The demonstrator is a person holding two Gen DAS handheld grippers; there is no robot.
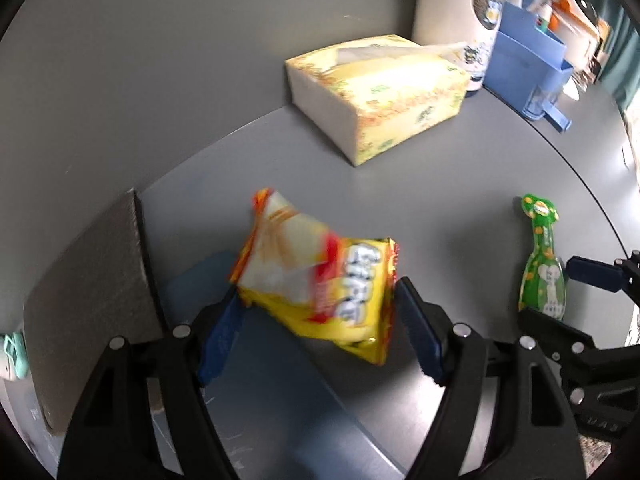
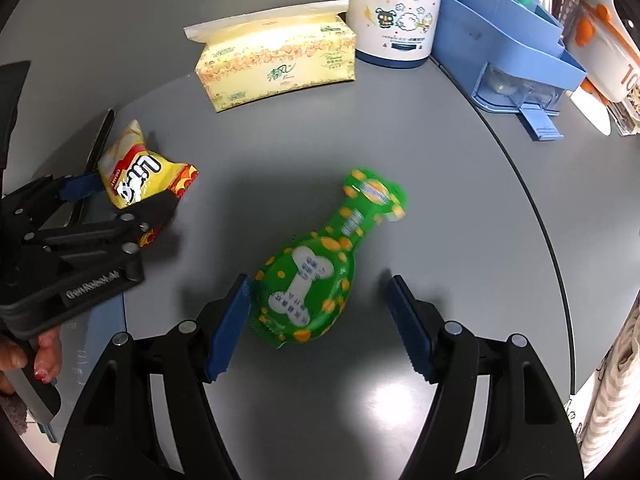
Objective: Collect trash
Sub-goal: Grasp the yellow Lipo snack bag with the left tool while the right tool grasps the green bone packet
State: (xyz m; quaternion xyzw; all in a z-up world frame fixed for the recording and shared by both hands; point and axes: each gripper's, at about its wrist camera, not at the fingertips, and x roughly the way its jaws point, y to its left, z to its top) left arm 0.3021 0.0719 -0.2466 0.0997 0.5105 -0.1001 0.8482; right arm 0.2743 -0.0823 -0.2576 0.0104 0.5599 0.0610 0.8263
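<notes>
Left claw (image 1: 316, 320) closed around yellow snack wrapper (image 1: 316, 276) — both blue pads pressed to its sides, wrapper seemingly lifted clear of grey counter (image 1: 440, 200), near its left edge. Right claw (image 2: 320, 320) spread wide, empty. Green bone-print treat pouch (image 2: 316, 276) lying flat mid-counter, straight ahead of right claw, wide end partly between the pads. Left pad just beside or touching the pouch's edge; right pad well apart from it. Long axis running away from claw, tilted toward the far right, narrow neck farthest off. Right claw clearly nearer; the left already loaded. Likely next: close across wide end — pouch sits off-centre toward the left pad, so small shift needed first.

Around: tissue pack (image 2: 276, 56) toward far edge, white cartoon-print canister (image 2: 394, 12) beside it, blue organiser (image 2: 516, 44) at far right. Nothing between claw and pouch. Motion blur on both wrappers.
</notes>
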